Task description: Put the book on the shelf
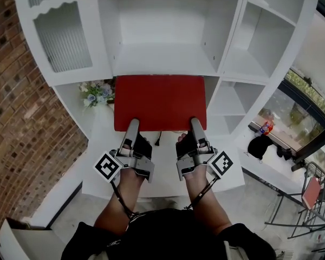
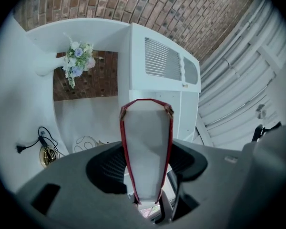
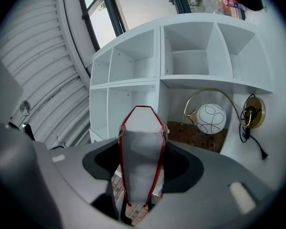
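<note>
Both grippers, left and right, clamp the red book's near edge; the stiff hardback likely carries flat.

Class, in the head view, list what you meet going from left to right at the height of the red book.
brick wall → flowers → red book → open shelf compartment → window
</note>
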`<action>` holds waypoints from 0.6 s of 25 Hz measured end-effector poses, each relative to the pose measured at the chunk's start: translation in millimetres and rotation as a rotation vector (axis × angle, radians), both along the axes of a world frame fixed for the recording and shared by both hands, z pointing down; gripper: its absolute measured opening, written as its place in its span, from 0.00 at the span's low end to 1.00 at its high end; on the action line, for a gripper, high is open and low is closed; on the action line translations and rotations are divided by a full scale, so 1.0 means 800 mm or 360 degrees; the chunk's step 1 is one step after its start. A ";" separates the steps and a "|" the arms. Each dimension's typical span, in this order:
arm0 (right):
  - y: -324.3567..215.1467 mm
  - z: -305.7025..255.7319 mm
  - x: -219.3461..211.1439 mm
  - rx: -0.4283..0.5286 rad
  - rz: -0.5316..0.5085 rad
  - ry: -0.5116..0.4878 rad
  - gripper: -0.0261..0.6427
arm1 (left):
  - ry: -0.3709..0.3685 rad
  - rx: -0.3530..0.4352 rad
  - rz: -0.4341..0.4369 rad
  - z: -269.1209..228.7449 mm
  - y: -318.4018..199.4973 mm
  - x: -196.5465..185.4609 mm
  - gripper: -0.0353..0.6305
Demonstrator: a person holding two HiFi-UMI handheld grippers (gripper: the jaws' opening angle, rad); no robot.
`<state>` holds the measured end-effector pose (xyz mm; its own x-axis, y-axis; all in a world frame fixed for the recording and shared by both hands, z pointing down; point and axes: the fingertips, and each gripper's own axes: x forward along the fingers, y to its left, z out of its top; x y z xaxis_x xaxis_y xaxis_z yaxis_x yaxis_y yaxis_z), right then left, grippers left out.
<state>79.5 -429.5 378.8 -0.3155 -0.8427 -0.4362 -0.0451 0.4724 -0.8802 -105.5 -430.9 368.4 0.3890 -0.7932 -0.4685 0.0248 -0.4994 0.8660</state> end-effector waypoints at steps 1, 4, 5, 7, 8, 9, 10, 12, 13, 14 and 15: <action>-0.002 -0.004 0.001 0.0014 -0.0004 -0.0007 0.43 | -0.0008 0.0014 -0.0004 -0.005 -0.001 0.001 0.42; -0.011 -0.015 0.005 0.0036 -0.0018 -0.0027 0.43 | -0.0030 0.0044 -0.0014 -0.018 -0.007 0.004 0.42; -0.013 -0.019 0.006 0.0042 -0.0020 -0.0031 0.43 | -0.0038 0.0054 -0.0017 -0.022 -0.009 0.005 0.42; -0.019 -0.027 0.006 0.0048 -0.0021 -0.0036 0.43 | -0.0041 0.0069 -0.0018 -0.030 -0.015 0.005 0.42; -0.022 -0.029 0.006 0.0045 -0.0020 -0.0035 0.43 | -0.0036 0.0069 -0.0016 -0.033 -0.019 0.005 0.42; -0.027 -0.032 0.007 0.0038 -0.0018 -0.0035 0.43 | -0.0035 0.0065 -0.0014 -0.036 -0.023 0.006 0.42; -0.031 -0.034 0.008 0.0028 -0.0016 -0.0038 0.43 | -0.0040 0.0060 -0.0013 -0.039 -0.027 0.007 0.42; -0.040 -0.040 0.010 0.0013 -0.0014 -0.0049 0.43 | -0.0051 0.0053 -0.0012 -0.045 -0.034 0.009 0.42; -0.044 -0.043 0.011 0.0006 -0.0014 -0.0054 0.43 | -0.0051 0.0048 -0.0011 -0.048 -0.038 0.010 0.42; -0.048 -0.046 0.011 -0.0003 -0.0013 -0.0057 0.43 | -0.0046 0.0041 -0.0010 -0.051 -0.042 0.010 0.42; -0.052 -0.049 0.010 -0.0014 -0.0013 -0.0058 0.43 | -0.0042 0.0033 -0.0011 -0.054 -0.046 0.010 0.42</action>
<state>87.6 -471.4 339.8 -0.3065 -0.8439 -0.4403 -0.0090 0.4652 -0.8852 -97.8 -467.8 325.2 0.3961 -0.7861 -0.4746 -0.0014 -0.5174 0.8558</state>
